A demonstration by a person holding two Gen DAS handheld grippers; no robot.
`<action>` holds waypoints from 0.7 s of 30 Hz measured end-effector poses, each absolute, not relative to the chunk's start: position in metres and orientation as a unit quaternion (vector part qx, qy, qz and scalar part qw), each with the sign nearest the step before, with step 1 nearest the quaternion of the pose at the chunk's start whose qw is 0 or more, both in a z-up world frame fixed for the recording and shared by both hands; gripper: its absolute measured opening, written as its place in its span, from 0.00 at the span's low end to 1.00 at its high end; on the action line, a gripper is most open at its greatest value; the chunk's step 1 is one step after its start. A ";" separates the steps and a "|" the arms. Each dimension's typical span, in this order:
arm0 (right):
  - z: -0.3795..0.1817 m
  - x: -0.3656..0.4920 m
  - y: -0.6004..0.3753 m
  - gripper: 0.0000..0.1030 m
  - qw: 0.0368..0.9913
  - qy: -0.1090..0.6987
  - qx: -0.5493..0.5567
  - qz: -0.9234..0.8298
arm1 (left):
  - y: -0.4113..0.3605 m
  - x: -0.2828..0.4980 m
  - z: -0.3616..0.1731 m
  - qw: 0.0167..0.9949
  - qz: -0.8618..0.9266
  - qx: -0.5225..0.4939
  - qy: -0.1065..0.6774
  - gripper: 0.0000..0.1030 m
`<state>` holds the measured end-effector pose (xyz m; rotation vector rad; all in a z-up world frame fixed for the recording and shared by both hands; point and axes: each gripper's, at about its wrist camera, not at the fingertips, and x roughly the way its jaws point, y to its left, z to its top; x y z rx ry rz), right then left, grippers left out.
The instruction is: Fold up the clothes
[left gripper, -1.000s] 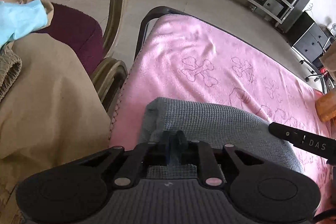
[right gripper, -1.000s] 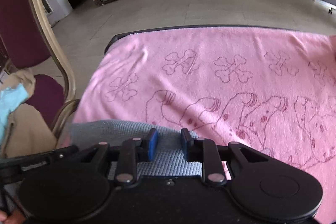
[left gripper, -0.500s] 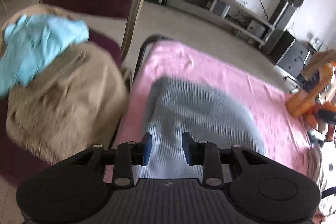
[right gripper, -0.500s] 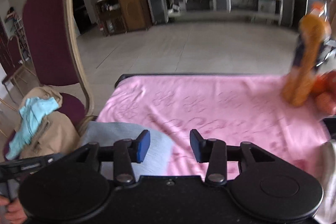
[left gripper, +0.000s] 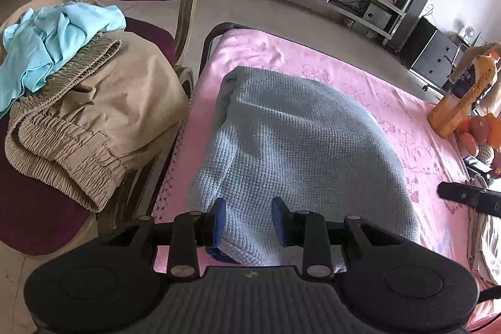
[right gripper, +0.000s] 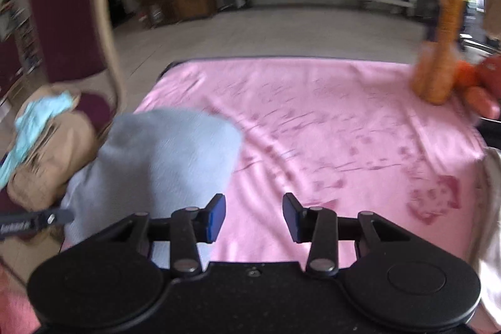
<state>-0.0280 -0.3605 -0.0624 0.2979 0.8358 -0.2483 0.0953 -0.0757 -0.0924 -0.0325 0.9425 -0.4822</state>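
Waffle-knit blue-grey sweater (left gripper: 300, 146) sits folded at the left edge of the pink blanket (right gripper: 328, 121). Soft, floppy, light, so pinch corners or a folded edge. Left claw (left gripper: 249, 219) and right claw (right gripper: 253, 216) both open, holding nothing; the right's jaws just narrowed slightly.

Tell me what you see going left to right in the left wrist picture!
Light blue garment → tan elastic-waist trousers → grey-blue knitted sweater → orange plush toy.
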 end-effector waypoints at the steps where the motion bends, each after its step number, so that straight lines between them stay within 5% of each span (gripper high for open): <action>1: -0.063 -0.025 -0.355 0.29 0.897 0.403 0.145 -0.106 | -0.076 0.098 -0.092 0.863 -0.230 -0.018 0.450 0.26; 9: -0.070 0.012 -0.337 0.28 0.900 0.392 0.181 -0.063 | -0.074 0.140 -0.112 0.830 -0.209 -0.084 0.510 0.16; 19: -0.106 0.017 -0.348 0.30 0.867 0.441 0.217 -0.076 | -0.075 0.136 -0.116 0.827 -0.205 -0.065 0.519 0.23; 21: -0.088 0.002 -0.352 0.33 0.878 0.409 0.239 -0.071 | -0.062 0.124 -0.106 0.836 -0.214 -0.078 0.499 0.35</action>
